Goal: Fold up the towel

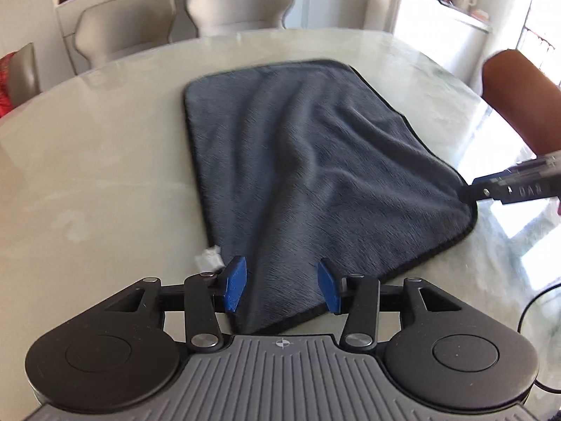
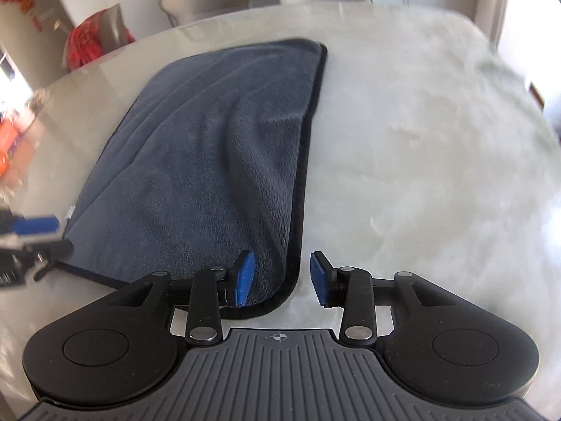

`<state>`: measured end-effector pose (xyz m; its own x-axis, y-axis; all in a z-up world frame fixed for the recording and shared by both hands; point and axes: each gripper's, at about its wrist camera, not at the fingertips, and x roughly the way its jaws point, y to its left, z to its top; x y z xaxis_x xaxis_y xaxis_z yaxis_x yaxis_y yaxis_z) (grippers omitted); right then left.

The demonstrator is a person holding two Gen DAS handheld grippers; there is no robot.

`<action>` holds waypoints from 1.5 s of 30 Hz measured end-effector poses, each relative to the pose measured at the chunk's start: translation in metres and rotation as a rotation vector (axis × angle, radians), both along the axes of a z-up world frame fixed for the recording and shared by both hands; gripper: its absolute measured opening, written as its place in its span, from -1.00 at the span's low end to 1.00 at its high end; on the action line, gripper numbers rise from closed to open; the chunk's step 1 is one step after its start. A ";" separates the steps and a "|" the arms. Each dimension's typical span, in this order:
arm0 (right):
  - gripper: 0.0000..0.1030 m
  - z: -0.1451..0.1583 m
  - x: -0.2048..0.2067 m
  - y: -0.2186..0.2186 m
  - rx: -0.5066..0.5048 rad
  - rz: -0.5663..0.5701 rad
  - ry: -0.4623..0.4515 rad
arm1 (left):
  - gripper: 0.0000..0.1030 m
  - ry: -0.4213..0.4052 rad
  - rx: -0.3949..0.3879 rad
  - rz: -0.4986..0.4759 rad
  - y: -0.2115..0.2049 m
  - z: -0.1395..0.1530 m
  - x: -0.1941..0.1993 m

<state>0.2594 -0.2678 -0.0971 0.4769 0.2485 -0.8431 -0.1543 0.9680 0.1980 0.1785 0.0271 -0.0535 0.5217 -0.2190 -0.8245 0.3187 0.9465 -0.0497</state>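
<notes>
Your left gripper [image 1: 282, 289] has its fingers apart over the towel's near left corner, pinching nothing. The towel [image 1: 298, 161] lies on the worktop [image 1: 105, 175], stretching toward twelve o'clock, rumpled with diagonal creases; whether it is already doubled, you cannot tell. At three o'clock in the left wrist view, your right gripper [image 2: 282, 279] has its fingers apart astride the near right corner, not pressing it. Judging by this, a fold seems left.
</notes>
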 end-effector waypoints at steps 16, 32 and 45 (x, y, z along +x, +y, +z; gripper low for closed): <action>-0.90 0.010 -0.012 -0.007 -0.039 0.062 0.010 | -0.08 0.112 -0.010 0.020 -0.010 -0.015 0.004; -0.60 0.033 0.018 -0.006 -0.050 0.167 -0.060 | -0.01 0.084 -0.023 -0.031 0.005 0.009 0.020; -0.60 -0.002 0.127 0.019 0.197 0.290 -0.037 | 0.12 0.051 -0.193 -0.043 0.001 -0.007 0.130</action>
<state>0.3863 -0.2488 -0.0995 0.3925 0.5343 -0.7487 -0.4276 0.8267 0.3658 0.3086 0.0278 -0.0607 0.4667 -0.3967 -0.7904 0.3512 0.9034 -0.2460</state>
